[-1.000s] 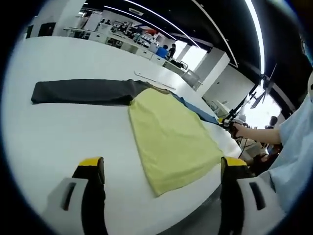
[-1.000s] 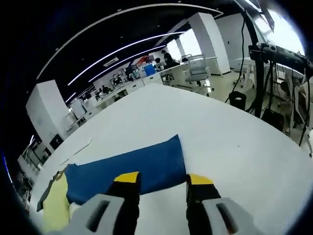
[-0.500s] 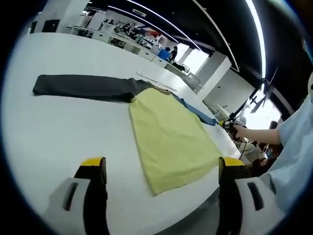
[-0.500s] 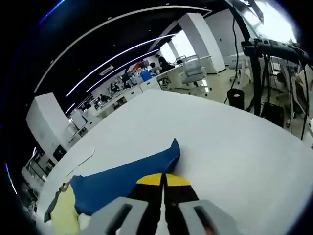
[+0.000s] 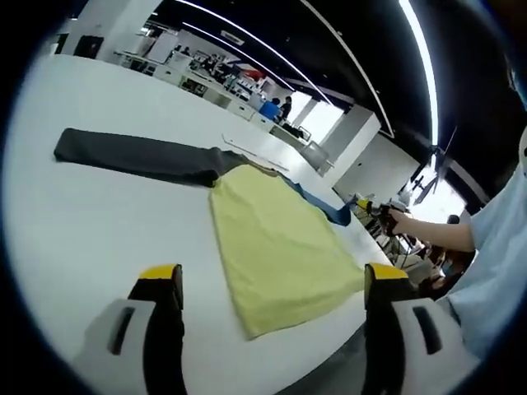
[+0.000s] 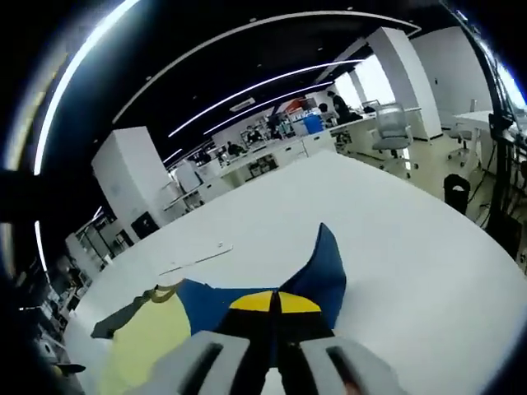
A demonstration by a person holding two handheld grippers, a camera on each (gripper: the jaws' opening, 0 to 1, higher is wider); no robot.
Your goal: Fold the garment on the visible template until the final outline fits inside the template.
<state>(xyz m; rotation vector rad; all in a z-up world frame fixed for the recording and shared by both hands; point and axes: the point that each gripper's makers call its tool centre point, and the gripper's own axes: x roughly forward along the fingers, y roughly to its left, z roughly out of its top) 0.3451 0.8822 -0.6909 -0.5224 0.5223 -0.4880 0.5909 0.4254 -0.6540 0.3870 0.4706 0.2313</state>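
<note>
A garment lies flat on the white table (image 5: 82, 222): a yellow body (image 5: 272, 239), a dark grey sleeve (image 5: 140, 155) stretched to the left and a blue sleeve (image 5: 325, 207) to the right. My left gripper (image 5: 272, 284) hovers open above the near hem with nothing between its jaws. The right gripper (image 5: 362, 203), held by a person's hand (image 5: 399, 220), pinches the blue sleeve's end. In the right gripper view my right gripper (image 6: 276, 303) is shut on the blue sleeve (image 6: 321, 267), whose end rises off the table; the yellow body (image 6: 148, 337) and grey sleeve (image 6: 115, 321) lie beyond.
A thin pale strip (image 5: 255, 152) (image 6: 198, 259) lies on the table behind the garment. The table's front edge (image 5: 329, 354) runs close under my left gripper. Office desks and a chair (image 6: 391, 132) stand far off, and a light-sleeved person is at the right.
The right gripper went from open to shut on the blue sleeve's end, then lifted it and carried it toward the yellow body. The left gripper stayed open, barely moving.
</note>
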